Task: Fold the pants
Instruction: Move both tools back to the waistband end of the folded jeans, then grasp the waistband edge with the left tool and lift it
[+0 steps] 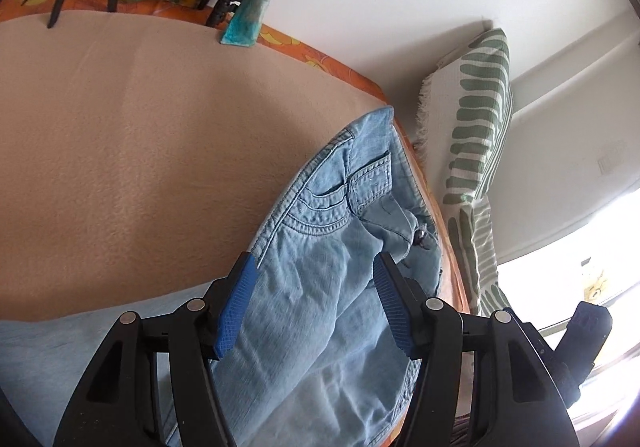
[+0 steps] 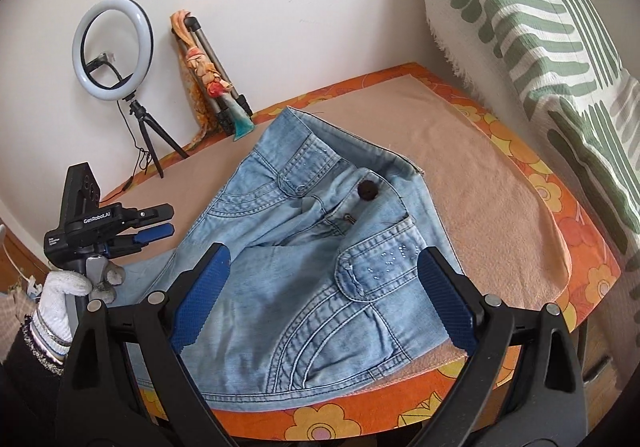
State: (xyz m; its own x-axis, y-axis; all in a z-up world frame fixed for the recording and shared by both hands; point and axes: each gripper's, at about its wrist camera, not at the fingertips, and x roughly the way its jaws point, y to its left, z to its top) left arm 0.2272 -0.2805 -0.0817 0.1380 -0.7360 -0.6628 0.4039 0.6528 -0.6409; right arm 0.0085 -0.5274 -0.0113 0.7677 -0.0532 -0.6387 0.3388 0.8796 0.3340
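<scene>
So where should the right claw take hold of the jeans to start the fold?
Probably the waistband corner right of the dark button, coming in from the right side over the bare blanket. The jeans lie flat with the waist at the far end, and that stiff, doubled edge sits a little raised, so a finger should slide under. The right claw hangs open above the near pocket.

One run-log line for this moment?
light blue denim pants flat, unfolded on beige table cover | left gripper open, empty | right gripper open, empty
</scene>
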